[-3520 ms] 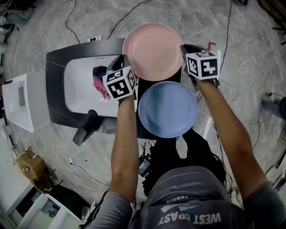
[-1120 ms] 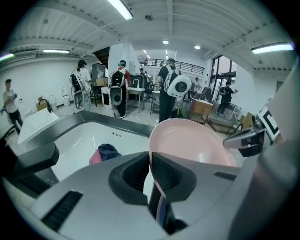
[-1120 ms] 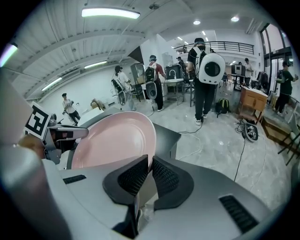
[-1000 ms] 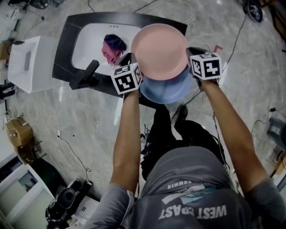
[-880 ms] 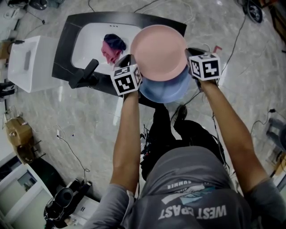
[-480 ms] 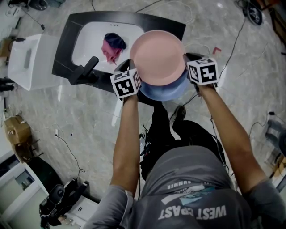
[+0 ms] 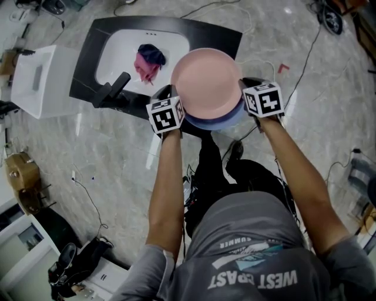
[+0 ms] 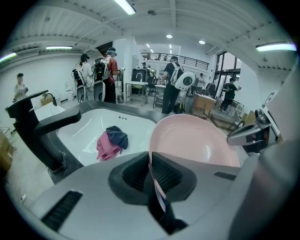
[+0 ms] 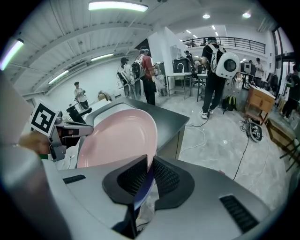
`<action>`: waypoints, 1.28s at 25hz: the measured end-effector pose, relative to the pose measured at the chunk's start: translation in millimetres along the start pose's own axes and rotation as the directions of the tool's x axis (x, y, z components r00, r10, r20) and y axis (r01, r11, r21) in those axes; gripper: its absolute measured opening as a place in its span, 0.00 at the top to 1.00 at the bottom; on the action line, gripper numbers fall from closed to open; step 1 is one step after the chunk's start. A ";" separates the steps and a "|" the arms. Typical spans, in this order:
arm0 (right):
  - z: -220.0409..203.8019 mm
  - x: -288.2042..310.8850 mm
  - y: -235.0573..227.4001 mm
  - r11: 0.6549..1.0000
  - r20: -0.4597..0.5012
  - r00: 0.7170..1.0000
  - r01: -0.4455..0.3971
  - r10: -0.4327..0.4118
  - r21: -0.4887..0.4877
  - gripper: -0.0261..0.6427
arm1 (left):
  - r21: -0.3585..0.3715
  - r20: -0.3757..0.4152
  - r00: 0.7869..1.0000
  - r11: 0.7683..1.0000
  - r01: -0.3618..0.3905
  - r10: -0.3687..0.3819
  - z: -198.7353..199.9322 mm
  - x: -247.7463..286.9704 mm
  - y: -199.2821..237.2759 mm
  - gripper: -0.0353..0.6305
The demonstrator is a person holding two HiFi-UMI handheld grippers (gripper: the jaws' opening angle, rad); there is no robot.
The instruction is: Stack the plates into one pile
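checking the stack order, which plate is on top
The pink plate; the blue plate shows only as a rim beneath it.

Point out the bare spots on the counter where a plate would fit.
Bare: the black counter strip between the sink and the counter's right edge, beyond the pink plate; also the sink's left part, beside the cloth. Crowded: the near edge, with the faucet and the blue plate under the pink one.

Grey marbled floor (image 7: 117,170) is strewn with cables (image 7: 305,64). A dark worktop (image 7: 218,36) holds a white sink (image 7: 117,53) with crumpled pink and navy cloths (image 7: 147,62) and a black faucet (image 7: 111,91). Strip lights (image 9: 117,6) line the white ceiling; people (image 8: 171,84) stand beyond.
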State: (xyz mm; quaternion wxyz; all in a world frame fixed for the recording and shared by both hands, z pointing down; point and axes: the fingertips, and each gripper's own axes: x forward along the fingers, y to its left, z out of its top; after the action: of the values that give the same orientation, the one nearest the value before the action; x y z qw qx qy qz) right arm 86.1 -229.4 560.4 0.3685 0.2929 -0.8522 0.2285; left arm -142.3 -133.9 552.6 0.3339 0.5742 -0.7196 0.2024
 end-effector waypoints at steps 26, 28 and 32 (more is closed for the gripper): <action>-29.3 -7.2 6.5 0.996 -0.077 0.997 -0.022 0.015 -0.086 0.86 | 0.040 -0.033 0.999 0.999 -0.012 0.013 -25.6 -17.1 -1.6 0.84; -27.1 -9.5 9.2 0.996 -0.073 0.997 -0.031 0.024 -0.089 0.86 | 0.043 -0.027 1.000 0.999 -0.015 0.016 -23.2 -20.6 -0.6 0.84; -17.6 -13.5 12.2 0.994 -0.057 0.998 -0.033 0.027 -0.107 0.86 | 0.054 -0.004 1.000 0.998 -0.026 0.026 -13.5 -28.8 2.8 0.84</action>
State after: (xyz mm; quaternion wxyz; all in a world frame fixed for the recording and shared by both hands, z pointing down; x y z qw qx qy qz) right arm 94.2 -205.4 559.0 0.4040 0.2533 -0.8569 0.1957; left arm -138.3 -104.2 541.6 0.3174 0.5731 -0.7205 0.2274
